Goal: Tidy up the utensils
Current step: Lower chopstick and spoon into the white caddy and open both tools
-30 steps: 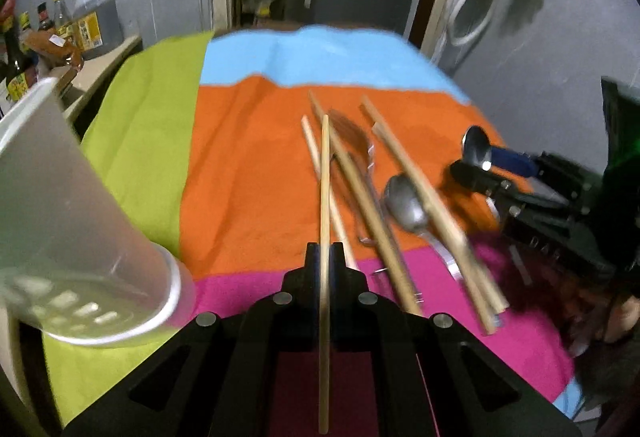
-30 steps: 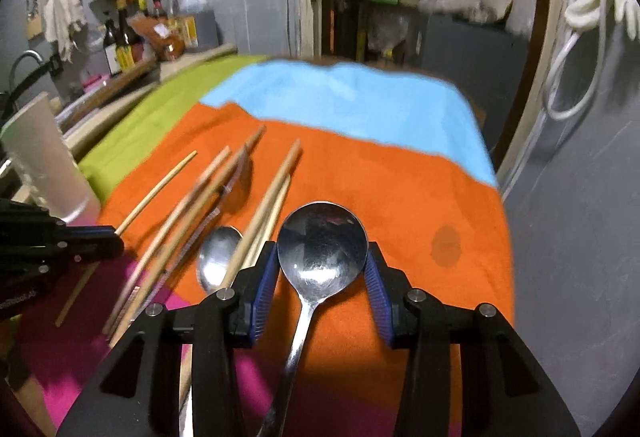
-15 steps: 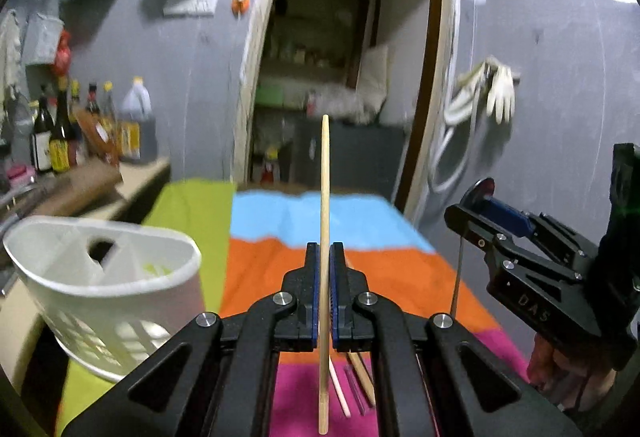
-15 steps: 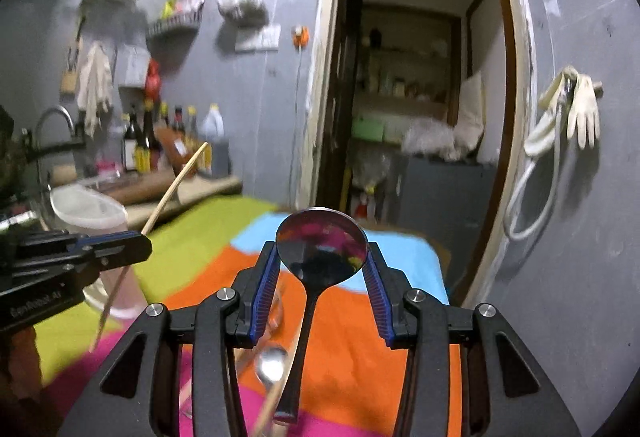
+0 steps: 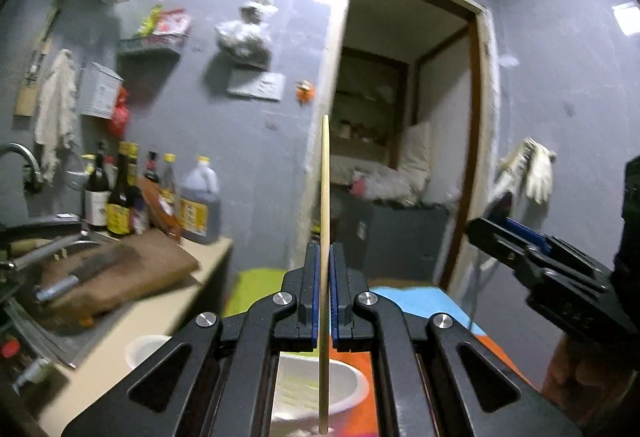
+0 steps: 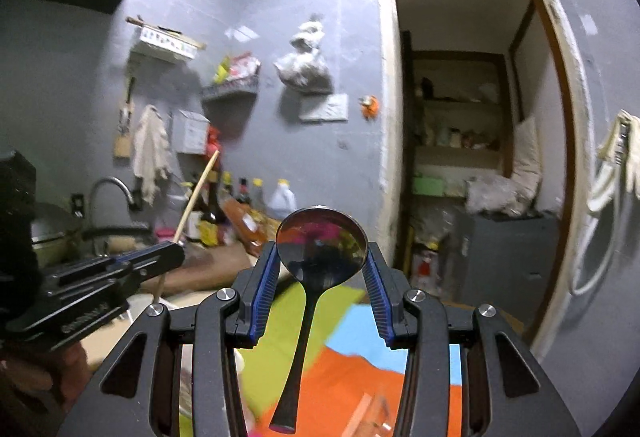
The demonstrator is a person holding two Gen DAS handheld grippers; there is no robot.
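Note:
My left gripper [image 5: 325,265] is shut on a wooden chopstick [image 5: 325,197] that stands upright, its lower end above the white utensil holder [image 5: 348,385] on the table. My right gripper [image 6: 322,257] is shut on a metal spoon [image 6: 322,241], bowl up, handle hanging down over the striped cloth [image 6: 352,377]. The right gripper shows at the right of the left wrist view [image 5: 504,221]. The left gripper with its chopstick [image 6: 198,193] shows at the left of the right wrist view.
A counter [image 5: 160,309] on the left holds a cutting board [image 5: 120,273], a sink with a tap [image 6: 110,189] and several bottles [image 5: 120,197]. An open doorway [image 5: 404,157] lies straight ahead. Gloves hang on the right wall [image 5: 528,173].
Both grippers have tilted up from the table, lifting the chopstick and the spoon upright. The white holder has shifted from the left to below the left gripper.

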